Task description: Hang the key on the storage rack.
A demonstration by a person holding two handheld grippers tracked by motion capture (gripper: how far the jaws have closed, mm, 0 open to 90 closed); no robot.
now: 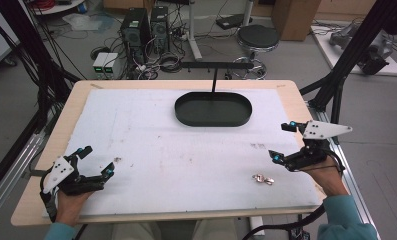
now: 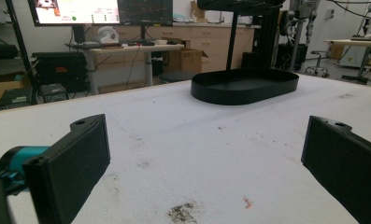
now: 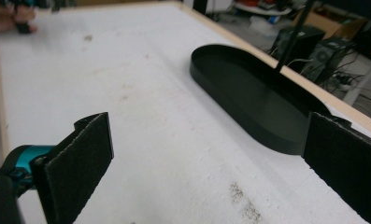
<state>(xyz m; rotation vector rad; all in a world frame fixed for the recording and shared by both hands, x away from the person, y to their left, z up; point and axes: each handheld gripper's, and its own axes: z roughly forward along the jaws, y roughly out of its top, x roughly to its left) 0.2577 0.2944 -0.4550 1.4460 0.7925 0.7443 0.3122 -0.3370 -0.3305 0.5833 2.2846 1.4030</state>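
white-covered table (image 1: 186,165) spreads wide, black oval tray (image 1: 213,109) sitting at its far middle. left gripper (image 1: 95,161) hovers at the near left corner, jaws spread apart, nothing between them. right gripper (image 1: 282,141) at the right edge, jaws wide too. small metal piece (image 1: 262,178) lies near the right gripper, untouched.

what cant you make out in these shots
- Small shiny piece near the right gripper: too small in the high view to tell what it is.
- Tiny bit by the left gripper: too small, same view.
- Black tray: near end hidden behind a jaw in the right gripper view.
- Stand behind the tray: purpose unclear.
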